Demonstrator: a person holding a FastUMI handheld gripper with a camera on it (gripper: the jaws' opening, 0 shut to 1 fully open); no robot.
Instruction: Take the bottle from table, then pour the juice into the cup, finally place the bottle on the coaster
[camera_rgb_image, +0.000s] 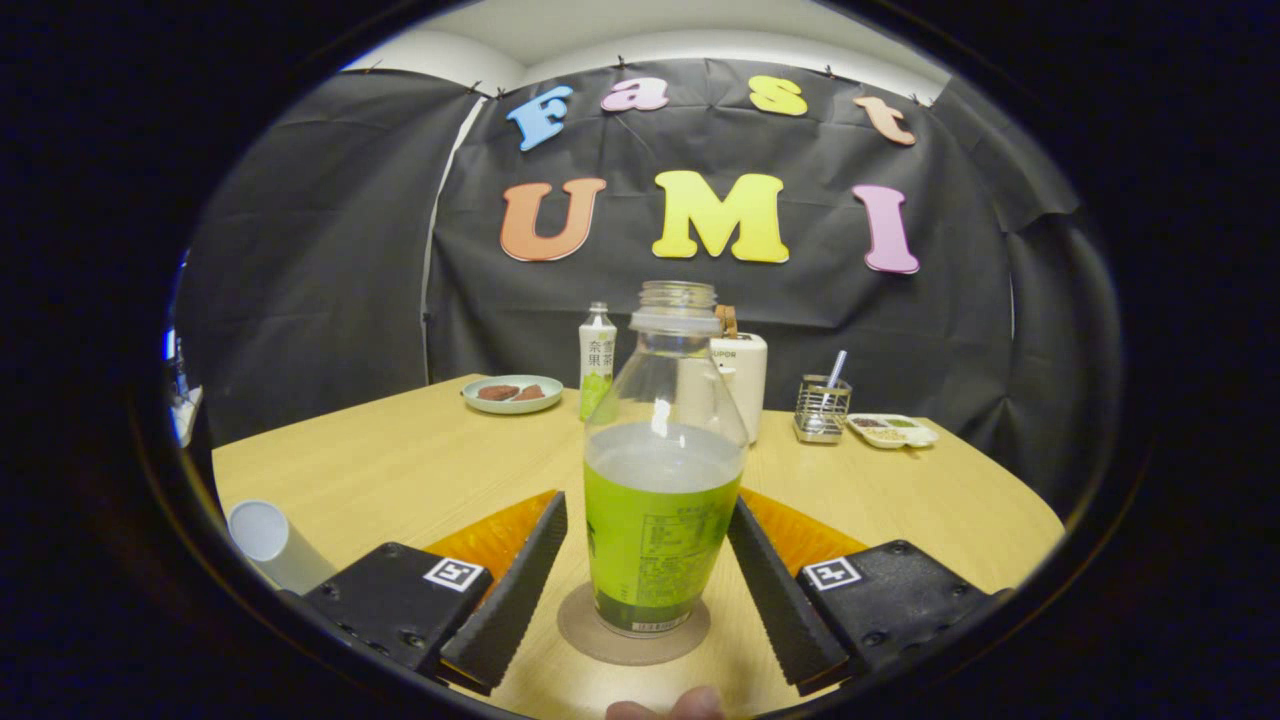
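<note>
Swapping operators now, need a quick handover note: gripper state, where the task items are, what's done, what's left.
Gripper: open, fingers flank the bottle, small gaps either side.
Clear uncapped plastic bottle with green label: upright on the round brown coaster, part full.
White cylindrical cup: on the wooden table, off beside one finger; contents not visible.
Done: bottle sits on coaster. Whether the pour happened, cannot tell.
Left: probably just back the gripper away.

Even overhead light; small glare on the bottle (665, 455) shoulder (sharp focus); table (400, 470) edges around it bow.
</note>
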